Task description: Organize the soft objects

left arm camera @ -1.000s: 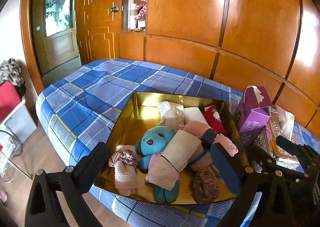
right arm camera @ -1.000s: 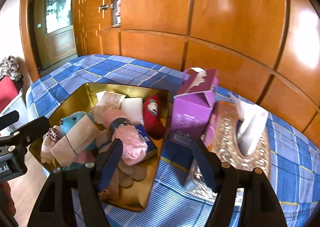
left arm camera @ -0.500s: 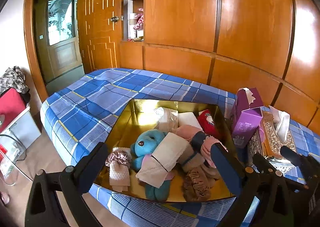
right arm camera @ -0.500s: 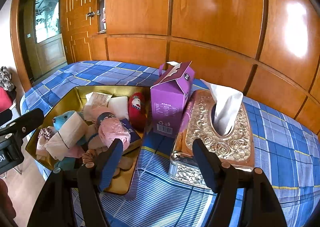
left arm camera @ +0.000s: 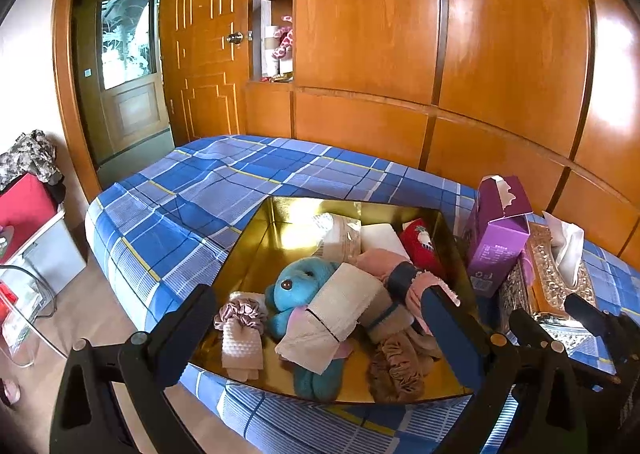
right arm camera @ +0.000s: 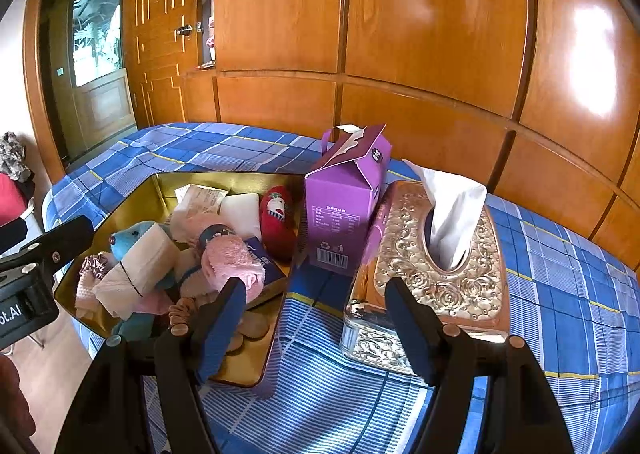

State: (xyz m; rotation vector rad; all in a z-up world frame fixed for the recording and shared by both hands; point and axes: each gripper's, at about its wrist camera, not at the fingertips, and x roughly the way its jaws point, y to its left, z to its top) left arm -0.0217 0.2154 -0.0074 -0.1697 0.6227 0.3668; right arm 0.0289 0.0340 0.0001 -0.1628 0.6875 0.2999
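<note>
A gold tray [left arm camera: 256, 238] [right arm camera: 132, 206] sits on the blue plaid bed and holds several soft things: a blue plush bear [left arm camera: 298, 286] [right arm camera: 130, 236], a cream folded cloth [left arm camera: 340, 314], a pink towel [right arm camera: 230, 258], a red sock [left arm camera: 420, 244] [right arm camera: 276, 214], a pink scrunchie on a white knit cloth [left arm camera: 240, 318] and a brown scrunchie [left arm camera: 396, 370]. My left gripper [left arm camera: 320, 326] is open and empty above the tray's near edge. My right gripper [right arm camera: 316, 310] is open and empty, over the bed between the tray and a tissue box.
A purple carton [left arm camera: 498, 230] [right arm camera: 346, 202] stands right of the tray. An ornate gold tissue box [right arm camera: 436, 266] [left arm camera: 548, 290] lies beside it. Wooden wall panels [left arm camera: 400, 54] rise behind the bed [left arm camera: 180, 206]. A door [left arm camera: 124, 70] and a red box [left arm camera: 24, 206] are at left.
Both grippers have pulled back and risen, so the tray and boxes look smaller and farther. The right view has swung rightward toward the tissue box. Both stay open and empty.
</note>
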